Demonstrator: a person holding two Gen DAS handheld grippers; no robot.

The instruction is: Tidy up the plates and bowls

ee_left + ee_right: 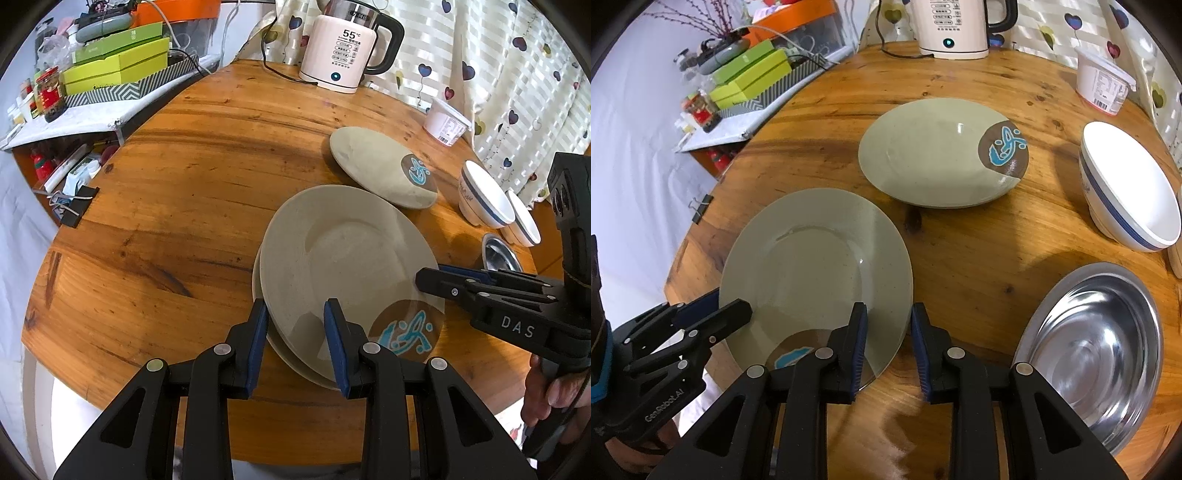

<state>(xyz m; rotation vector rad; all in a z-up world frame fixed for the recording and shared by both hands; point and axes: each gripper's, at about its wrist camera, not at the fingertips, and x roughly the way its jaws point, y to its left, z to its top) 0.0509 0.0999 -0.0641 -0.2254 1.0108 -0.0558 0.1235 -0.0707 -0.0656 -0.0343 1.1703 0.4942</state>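
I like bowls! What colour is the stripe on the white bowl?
Blue: the white bowl has a dark blue band just below its rim, clearest in the right wrist view.

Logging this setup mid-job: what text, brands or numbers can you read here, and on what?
"55°C": kettle display.
"DAS": right hand-held gripper body.
"GenRobot.AI": left hand-held gripper body.
Kettle button labels, white tub label, bowl script, green boxes: too small to read.
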